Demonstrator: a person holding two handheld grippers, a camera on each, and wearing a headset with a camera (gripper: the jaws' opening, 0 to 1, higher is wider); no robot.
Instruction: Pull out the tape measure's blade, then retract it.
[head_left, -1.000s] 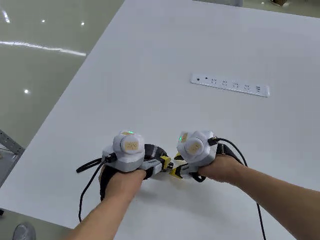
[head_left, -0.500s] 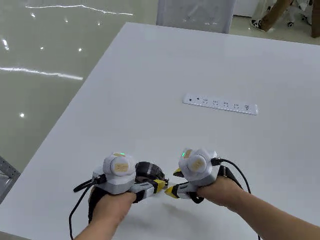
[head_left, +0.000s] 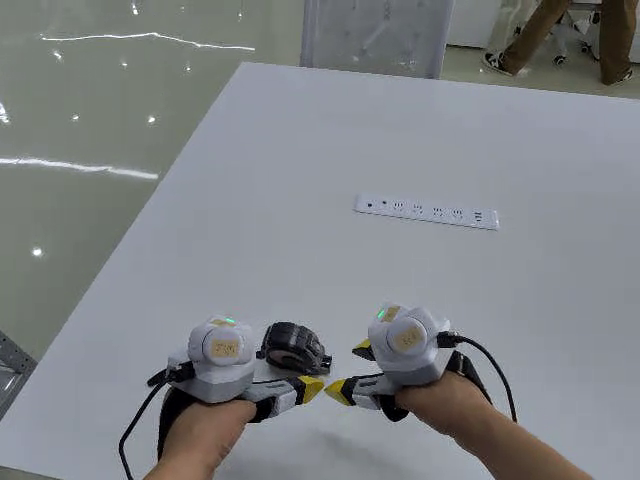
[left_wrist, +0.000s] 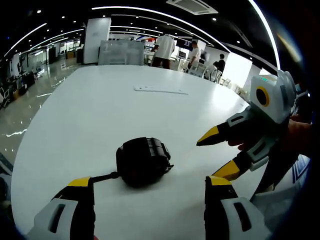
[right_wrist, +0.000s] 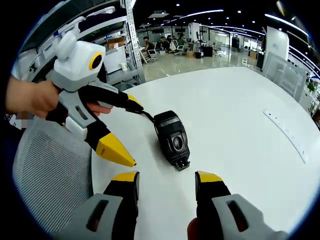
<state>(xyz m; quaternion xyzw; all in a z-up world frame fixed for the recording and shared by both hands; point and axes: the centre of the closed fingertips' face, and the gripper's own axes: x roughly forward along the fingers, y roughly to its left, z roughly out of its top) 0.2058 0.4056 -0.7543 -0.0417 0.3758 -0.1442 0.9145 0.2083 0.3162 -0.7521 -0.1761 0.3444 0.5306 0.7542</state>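
since a second ago the left gripper (head_left: 289, 373) and right gripper (head_left: 349, 369) have drawn their tips apart. the white workbench (head_left: 300, 200) carries a power strip (head_left: 427, 212) at 12 o'clock, well apart from them. both tongs stand spread, pinching nothing. the black tape measure (head_left: 293, 347) lies on the bench between them, at 1 o'clock of the left one. its strap (left_wrist: 102, 177) touches that gripper's jaw tip, and the blade is wound in.

The white table (head_left: 300, 180) carried a white power strip (head_left: 426, 212) lying flat near its middle, and a pale mesh-backed chair (head_left: 375, 35) stood at its far edge. The glossy pale-green floor (head_left: 90, 120) reflected the ceiling lights (left_wrist: 150, 10), arranged as strips and spots.
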